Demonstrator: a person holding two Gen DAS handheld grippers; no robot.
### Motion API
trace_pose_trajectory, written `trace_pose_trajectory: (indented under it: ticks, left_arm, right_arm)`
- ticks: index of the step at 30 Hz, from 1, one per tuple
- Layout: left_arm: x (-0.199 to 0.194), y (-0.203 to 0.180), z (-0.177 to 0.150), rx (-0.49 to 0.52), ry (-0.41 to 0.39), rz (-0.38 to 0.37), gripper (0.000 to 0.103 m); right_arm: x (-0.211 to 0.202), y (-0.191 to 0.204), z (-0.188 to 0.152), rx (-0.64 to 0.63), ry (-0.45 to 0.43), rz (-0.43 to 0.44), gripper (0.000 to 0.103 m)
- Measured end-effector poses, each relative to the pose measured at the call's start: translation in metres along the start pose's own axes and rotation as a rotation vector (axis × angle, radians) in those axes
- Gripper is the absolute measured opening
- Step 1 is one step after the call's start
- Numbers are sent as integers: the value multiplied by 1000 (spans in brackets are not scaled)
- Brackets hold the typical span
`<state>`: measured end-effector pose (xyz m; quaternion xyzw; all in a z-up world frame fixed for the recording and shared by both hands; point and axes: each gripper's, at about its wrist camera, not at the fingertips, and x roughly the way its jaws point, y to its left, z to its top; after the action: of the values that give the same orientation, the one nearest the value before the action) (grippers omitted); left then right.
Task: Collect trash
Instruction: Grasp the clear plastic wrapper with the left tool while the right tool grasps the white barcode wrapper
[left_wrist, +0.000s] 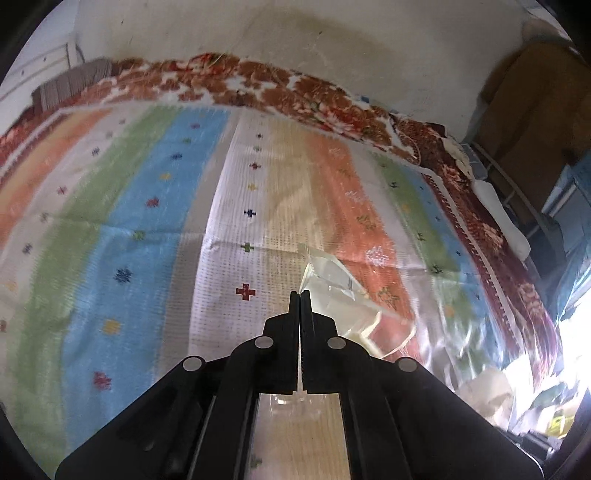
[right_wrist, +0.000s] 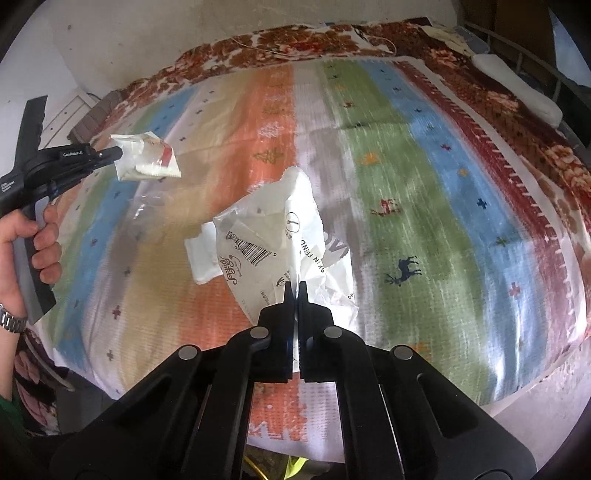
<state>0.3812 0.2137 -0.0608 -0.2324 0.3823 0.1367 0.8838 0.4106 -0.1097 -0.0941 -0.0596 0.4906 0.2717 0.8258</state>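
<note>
My left gripper (left_wrist: 300, 293) is shut on a small white and clear plastic wrapper (left_wrist: 343, 295) and holds it above the striped bed cover (left_wrist: 147, 221). In the right wrist view the left gripper (right_wrist: 117, 151) sits at the far left, holding the same wrapper (right_wrist: 147, 158), which has a red patch. My right gripper (right_wrist: 294, 286) is shut on a large crumpled white plastic bag (right_wrist: 266, 236) with a barcode and black print, held above the striped bed cover (right_wrist: 424, 184).
A brown floral blanket (left_wrist: 295, 81) lies under the cover along the wall. A white pillow (right_wrist: 517, 88) lies at the bed's far right by a metal rail. Crumpled white trash (left_wrist: 491, 391) shows at the lower right of the left wrist view.
</note>
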Motion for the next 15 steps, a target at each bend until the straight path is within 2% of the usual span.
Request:
trace_pose_trajectory:
  ticks: [7,15]
  left_arm:
    - [-48,-8,-3,50,-29,38,0]
    - [-88,-7,-27,40,-17,17,0]
  right_arm:
    - [-19,19,5,-52,-46,38,1]
    - [-39,37,1,-61,-63,79,1]
